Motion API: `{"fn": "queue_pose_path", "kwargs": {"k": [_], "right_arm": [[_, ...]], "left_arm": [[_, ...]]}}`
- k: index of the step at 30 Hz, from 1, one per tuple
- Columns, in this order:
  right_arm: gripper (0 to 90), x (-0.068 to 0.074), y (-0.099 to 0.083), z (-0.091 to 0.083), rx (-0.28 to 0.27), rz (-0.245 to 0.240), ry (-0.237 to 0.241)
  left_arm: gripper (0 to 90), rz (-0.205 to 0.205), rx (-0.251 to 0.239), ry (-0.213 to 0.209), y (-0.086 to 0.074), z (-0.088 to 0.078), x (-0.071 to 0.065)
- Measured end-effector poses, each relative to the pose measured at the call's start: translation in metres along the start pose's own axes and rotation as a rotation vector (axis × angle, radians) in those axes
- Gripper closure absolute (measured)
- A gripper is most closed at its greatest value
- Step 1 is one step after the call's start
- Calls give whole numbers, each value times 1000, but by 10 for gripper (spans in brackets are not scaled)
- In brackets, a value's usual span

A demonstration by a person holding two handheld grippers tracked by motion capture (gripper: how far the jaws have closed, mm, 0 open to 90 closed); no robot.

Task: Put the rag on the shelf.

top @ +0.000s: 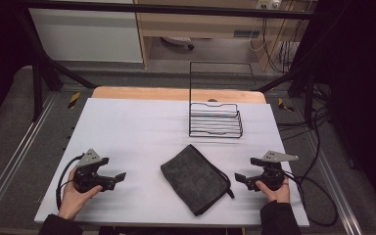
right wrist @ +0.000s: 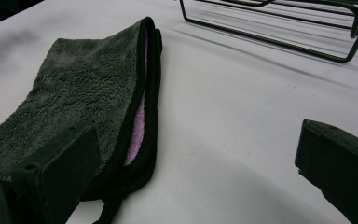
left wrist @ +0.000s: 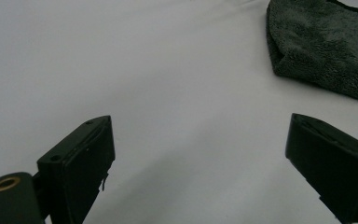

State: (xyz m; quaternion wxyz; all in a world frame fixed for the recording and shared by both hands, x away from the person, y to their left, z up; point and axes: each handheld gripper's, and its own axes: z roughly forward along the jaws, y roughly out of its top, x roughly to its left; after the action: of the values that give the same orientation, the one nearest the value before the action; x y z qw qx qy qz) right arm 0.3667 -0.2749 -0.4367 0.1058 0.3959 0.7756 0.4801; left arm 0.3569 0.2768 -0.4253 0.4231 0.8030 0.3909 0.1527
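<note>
High view: a white table (top: pixel 127 127) is carrying a folded grey towel (top: pixel 193 177) lying flat near the front centre, turned at a slant, with a black-trimmed edge and a small loop sticking out at its right side. Behind it, toward the far right of the table, a black wire rack (top: pixel 215 120) is standing with a tall wire back frame. The left gripper (top: pixel 120 177) is sitting low at the front left, held by the person's left hand (top: pixel 76 193), jaws pointing toward the towel and spread apart with nothing between them. The right gripper (top: pixel 238 177) is sitting at the front right in the right hand (top: pixel 274 191), jaws pointing left at the towel, also released and empty. Both are near the towel but apart from it.

Left gripper view: the two black jaws are standing wide with only bare table between them. The towel (left wrist: pixel 326 46) is lying ahead at the upper right, not touching either jaw.

Right gripper view: jaws are gaping wide, gripping nothing. The towel (right wrist: pixel 88 107) is lying just ahead on the left, its folded edge showing a pink inner layer; the left jaw is overlapping it in the picture, contact unclear. The wire rack (right wrist: pixel 279 28) is standing farther back.
</note>
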Motion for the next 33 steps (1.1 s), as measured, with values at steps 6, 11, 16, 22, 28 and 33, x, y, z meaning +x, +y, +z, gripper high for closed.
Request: {"fn": "queue_pose_path", "kwargs": {"k": [6, 11, 16, 22, 28, 33], "right_arm": [[15, 5, 1, 6, 22, -14, 5], [30, 10, 3, 11, 40, -24, 18], [70, 17, 7, 18, 64, -41, 27], [136, 24, 8, 26, 88, -46, 28], [191, 33, 8, 36, 136, -51, 0], [241, 38, 7, 41, 144, -58, 8]], "left_arm": [[109, 2, 12, -9, 7, 7, -14], [144, -7, 20, -3, 15, 14, -23], [192, -16, 14, 21, 26, 20, -32], [258, -22, 19, 21, 37, 28, -39], [308, -8, 53, 4, 50, 49, -57], [357, -10, 73, 5, 55, 62, -65]]}}
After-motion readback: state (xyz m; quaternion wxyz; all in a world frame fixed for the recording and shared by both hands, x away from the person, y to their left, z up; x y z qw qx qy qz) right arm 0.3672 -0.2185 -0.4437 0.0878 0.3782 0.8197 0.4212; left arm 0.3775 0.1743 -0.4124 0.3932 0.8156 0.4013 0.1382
